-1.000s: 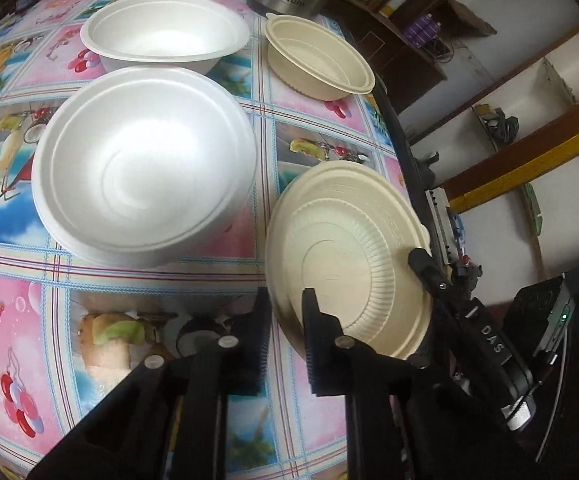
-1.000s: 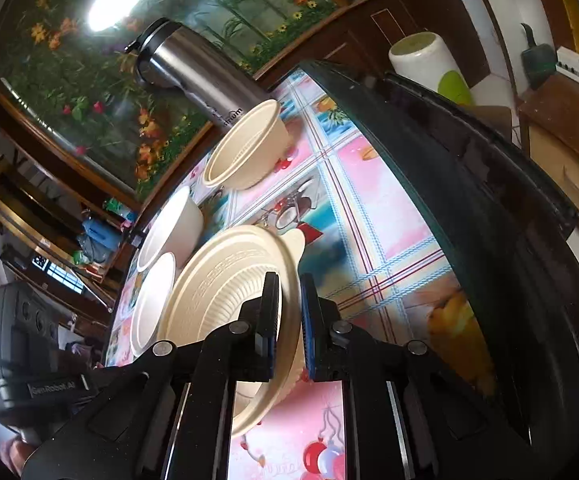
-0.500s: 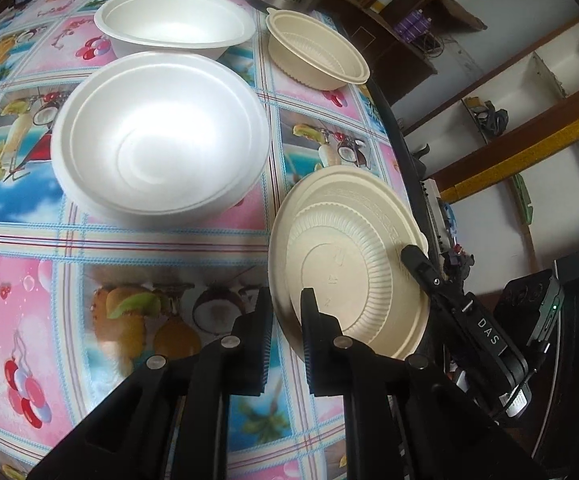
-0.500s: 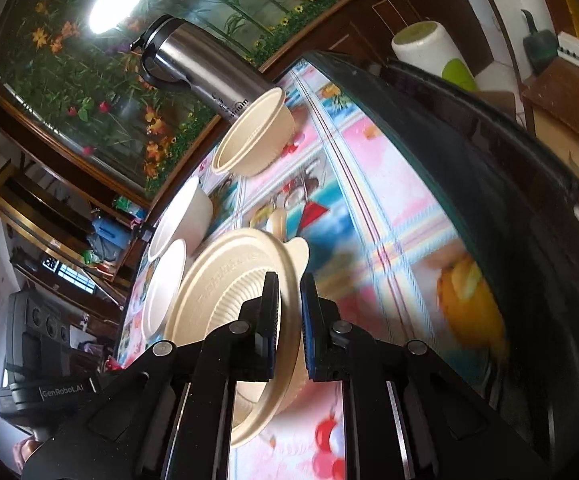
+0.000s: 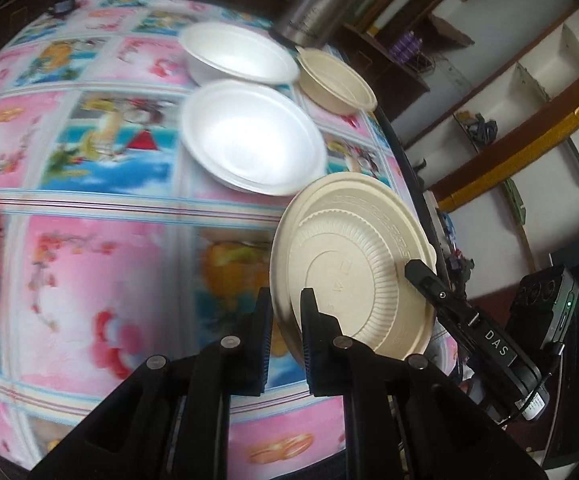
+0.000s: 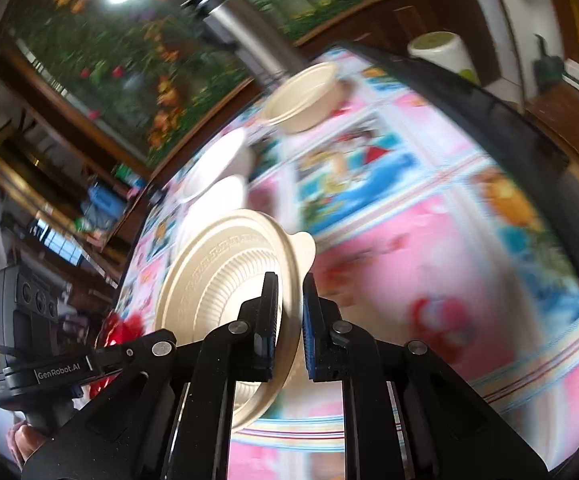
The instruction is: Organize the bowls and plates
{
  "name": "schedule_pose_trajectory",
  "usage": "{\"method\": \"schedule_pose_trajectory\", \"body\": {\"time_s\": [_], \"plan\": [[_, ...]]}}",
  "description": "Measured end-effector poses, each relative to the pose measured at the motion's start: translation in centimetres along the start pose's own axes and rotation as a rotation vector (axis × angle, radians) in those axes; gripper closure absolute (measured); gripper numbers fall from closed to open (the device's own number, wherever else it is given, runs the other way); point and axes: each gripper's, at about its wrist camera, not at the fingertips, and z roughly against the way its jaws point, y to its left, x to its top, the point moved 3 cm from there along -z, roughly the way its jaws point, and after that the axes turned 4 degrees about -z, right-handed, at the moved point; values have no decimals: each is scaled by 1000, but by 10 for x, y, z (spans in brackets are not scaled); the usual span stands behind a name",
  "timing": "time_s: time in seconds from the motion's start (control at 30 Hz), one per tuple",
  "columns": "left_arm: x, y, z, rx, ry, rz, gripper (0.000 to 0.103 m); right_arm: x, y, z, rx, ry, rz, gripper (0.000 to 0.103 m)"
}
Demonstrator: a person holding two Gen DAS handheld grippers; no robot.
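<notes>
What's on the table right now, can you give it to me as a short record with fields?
held item: beige plate, tilted, clear of the table
left tool: shut on the plate's near rim
right tool: shut on the opposite rim
white bowls: two, upright, side by side
beige bowl: upright, beside the steel flask
surface: patterned tablecloth

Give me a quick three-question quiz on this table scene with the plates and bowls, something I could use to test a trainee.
1. True or false: both grippers grip the beige plate at once.
2. How many white bowls sit on the table? A) one B) two C) three
3. Fill in: the small beige bowl stands next to a steel ______.

Key:
1. True: the left gripper and the right gripper each pinch its rim, on opposite sides.
2. B: a near white bowl and a far white bowl.
3. Flask.
</notes>
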Motion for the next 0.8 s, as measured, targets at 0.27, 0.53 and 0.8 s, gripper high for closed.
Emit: {"method": "schedule_pose_trajectory", "body": {"time_s": [0.27, 0.53, 0.8], "plan": [[-4, 81, 76, 97, -174, 107, 91, -25, 90, -53, 75, 108, 130, 92], [-26, 167, 135, 176, -279, 256, 91, -60, 195, -107, 174, 204, 273, 92], [-50, 231, 173, 258, -341, 397, 91, -111, 267, -159, 221, 311, 390, 92]]}}
